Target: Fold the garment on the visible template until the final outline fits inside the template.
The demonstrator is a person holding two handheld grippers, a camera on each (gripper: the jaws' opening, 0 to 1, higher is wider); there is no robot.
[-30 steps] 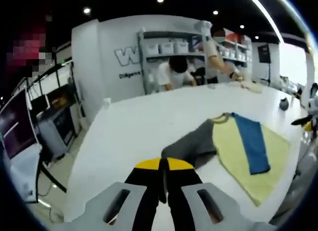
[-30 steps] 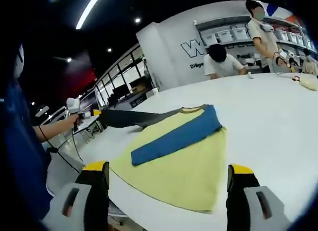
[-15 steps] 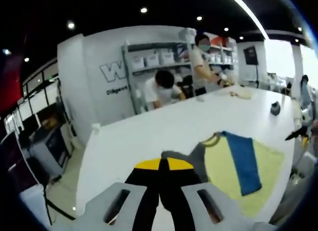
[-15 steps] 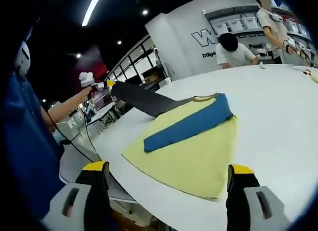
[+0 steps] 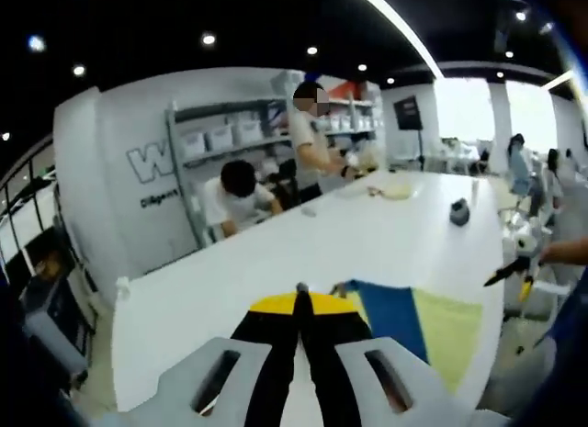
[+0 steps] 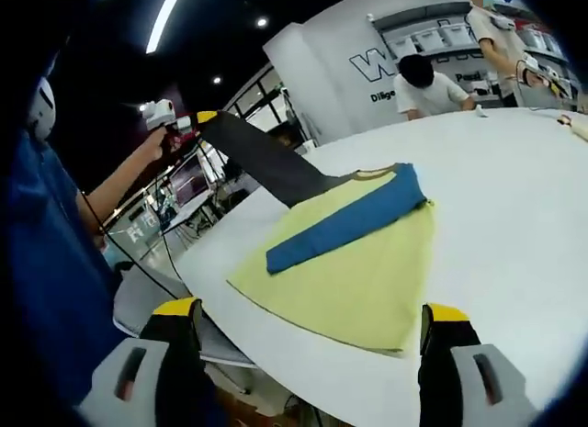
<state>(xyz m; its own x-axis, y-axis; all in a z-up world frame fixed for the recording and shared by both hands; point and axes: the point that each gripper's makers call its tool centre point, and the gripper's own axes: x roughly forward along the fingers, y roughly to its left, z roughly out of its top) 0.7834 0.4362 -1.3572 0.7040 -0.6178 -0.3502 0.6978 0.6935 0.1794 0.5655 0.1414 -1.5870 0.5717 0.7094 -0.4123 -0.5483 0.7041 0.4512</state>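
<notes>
Garment (image 6: 354,262): we see it spread on the white table (image 6: 514,225), a yellow body with a blue sleeve (image 6: 344,223) folded across it as a slanted band. It lies well ahead of our right gripper (image 6: 312,353), between that gripper's two yellow-tipped jaws, which stand wide apart and hold nothing. Its collar end points away from us toward the far wall, its hem edge toward us, so the long axis runs roughly from near-left to far-right in the right gripper view. A dark grey sleeve (image 6: 266,161) rises off the table from the collar side, stretched taut up to our left gripper (image 6: 188,122), which grips its end. In the left gripper view, the left gripper (image 5: 300,303) has its jaws pressed together, and the garment (image 5: 418,321) lies just beyond and right of the tips.
</notes>
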